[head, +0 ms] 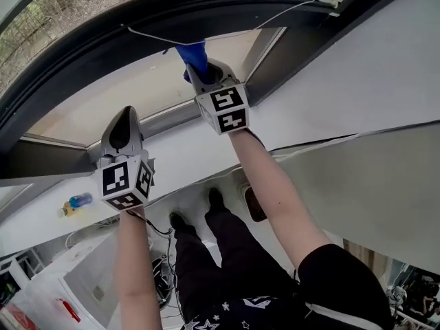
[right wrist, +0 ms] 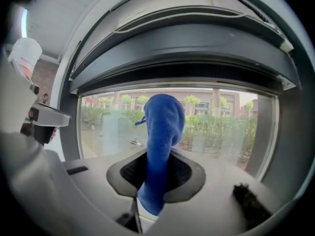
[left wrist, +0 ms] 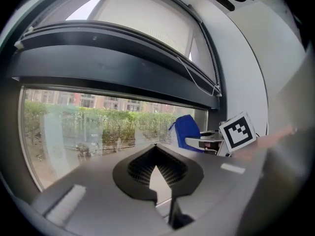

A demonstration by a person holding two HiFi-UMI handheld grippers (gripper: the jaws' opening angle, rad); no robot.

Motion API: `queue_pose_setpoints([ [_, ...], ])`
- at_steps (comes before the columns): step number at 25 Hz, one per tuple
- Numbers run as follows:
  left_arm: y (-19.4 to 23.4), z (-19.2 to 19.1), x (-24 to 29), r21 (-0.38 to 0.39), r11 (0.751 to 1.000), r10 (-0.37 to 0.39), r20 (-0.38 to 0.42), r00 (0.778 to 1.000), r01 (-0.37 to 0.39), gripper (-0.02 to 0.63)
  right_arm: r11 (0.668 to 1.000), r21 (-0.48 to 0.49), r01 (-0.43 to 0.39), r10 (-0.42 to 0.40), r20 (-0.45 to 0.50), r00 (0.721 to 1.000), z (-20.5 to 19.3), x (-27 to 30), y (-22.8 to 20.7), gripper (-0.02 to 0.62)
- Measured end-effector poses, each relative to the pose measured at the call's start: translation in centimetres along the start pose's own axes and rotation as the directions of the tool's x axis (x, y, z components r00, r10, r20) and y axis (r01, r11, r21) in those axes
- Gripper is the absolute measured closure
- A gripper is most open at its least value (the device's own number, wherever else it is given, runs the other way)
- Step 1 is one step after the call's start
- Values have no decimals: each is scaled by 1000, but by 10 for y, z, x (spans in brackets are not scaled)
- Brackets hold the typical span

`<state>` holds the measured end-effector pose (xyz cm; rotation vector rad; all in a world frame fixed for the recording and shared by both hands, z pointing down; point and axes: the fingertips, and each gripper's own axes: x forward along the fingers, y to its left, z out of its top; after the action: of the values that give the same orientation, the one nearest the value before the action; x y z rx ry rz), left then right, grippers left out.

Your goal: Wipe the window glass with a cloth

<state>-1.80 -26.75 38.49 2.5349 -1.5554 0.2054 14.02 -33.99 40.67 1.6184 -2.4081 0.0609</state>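
The window glass [head: 130, 88] fills the upper head view, and trees and buildings show through the window glass [right wrist: 221, 127]. A blue cloth [head: 194, 55] sticks out of my right gripper [head: 204, 73], which is shut on it high at the pane's right side. In the right gripper view the blue cloth [right wrist: 162, 127] stands up from the right gripper [right wrist: 158, 161] before the glass; contact cannot be told. My left gripper [head: 124, 126] is shut and holds nothing, lower left near the sill. The left gripper [left wrist: 156, 154] faces the pane, with the blue cloth [left wrist: 186, 130] to its right.
A dark frame [head: 103, 40] arches over the window, and a thin cord [head: 155, 40] hangs across it. A dark post [head: 282, 53] bounds the pane on the right. A small blue and yellow bottle [head: 77, 201] lies on the white ledge [head: 41, 218]. The person's legs [head: 206, 246] are below.
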Motion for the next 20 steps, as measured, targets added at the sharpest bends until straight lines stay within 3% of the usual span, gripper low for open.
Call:
queue_pose_setpoints([
  [6, -39, 6, 32, 11, 999, -39, 2, 999, 38, 598, 987, 52, 151, -151, -4, 988, -9, -27, -106, 520],
  [12, -68, 6, 63, -4, 998, -66, -5, 998, 66, 598, 941, 147, 305, -303, -40, 952, -27, -53, -196, 520],
  [16, -84, 10, 79, -4, 994, -109, 4, 994, 110, 598, 931, 147, 334, -326, -81, 942, -39, -60, -217, 520],
  [20, -76, 11, 73, -16, 993, -117, 22, 993, 118, 598, 940, 131, 316, -308, -82, 948, -37, -64, -197, 520],
])
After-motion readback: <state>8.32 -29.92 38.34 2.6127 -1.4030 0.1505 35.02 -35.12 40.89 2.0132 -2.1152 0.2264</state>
